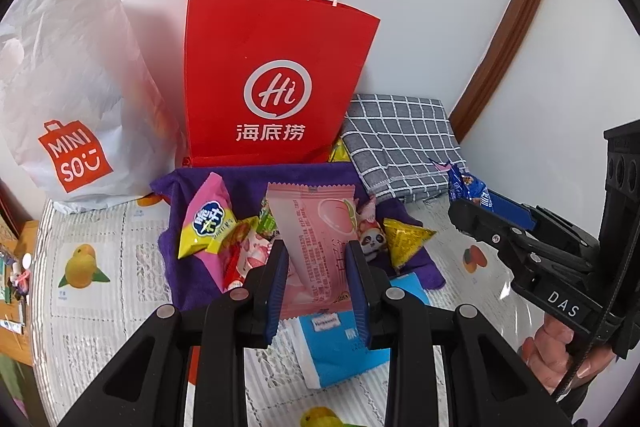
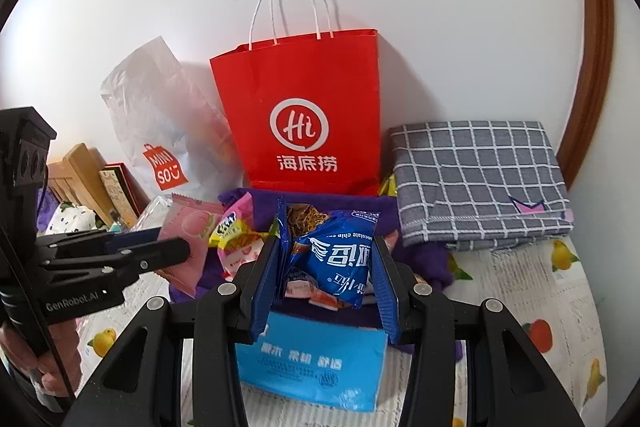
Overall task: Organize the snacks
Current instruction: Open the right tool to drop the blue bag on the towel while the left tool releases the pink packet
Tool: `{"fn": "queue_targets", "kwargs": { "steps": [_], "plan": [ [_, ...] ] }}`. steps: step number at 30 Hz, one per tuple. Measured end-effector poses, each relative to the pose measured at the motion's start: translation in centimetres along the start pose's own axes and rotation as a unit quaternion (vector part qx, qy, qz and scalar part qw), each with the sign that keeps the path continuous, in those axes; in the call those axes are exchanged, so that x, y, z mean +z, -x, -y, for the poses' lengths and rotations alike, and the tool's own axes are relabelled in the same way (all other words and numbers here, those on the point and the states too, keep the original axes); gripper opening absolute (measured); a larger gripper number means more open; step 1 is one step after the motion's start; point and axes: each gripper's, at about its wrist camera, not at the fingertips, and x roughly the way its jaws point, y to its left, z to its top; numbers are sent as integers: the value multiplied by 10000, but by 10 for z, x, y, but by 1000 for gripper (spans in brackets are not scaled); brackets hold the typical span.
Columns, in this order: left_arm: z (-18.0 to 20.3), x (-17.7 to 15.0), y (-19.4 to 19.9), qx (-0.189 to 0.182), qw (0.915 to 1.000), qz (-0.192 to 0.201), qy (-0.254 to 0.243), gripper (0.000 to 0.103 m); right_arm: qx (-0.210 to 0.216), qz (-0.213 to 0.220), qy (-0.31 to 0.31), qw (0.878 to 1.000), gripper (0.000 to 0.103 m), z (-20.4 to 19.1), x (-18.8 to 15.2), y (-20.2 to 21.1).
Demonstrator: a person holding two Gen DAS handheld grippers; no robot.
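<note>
Snack packets, two in grip, above purple cloth (image 1: 188, 187).
Left gripper (image 1: 318, 267) clenched on pink peach packet (image 1: 316, 227); right gripper (image 2: 324, 269) clamped on blue cookie packet (image 2: 336, 251). Red paper bag (image 1: 276, 67) upright at table's far edge, against wall.

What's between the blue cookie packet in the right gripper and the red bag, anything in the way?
Nothing visible blocks it. The right gripper is shut on the blue packet, and the red bag stands just behind, upright against the wall. Only the purple cloth lies low between them. Whether the bag's mouth is open cannot be seen.
</note>
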Motion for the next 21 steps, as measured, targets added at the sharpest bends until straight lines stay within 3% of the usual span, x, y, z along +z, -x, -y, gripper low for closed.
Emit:
{"fn": "queue_targets", "kwargs": {
  "steps": [21],
  "plan": [
    [-25, 39, -38, 71, 9999, -15, 101, 28, 42, -81, 158, 9998, 44, 5, 33, -51]
  ]
}}
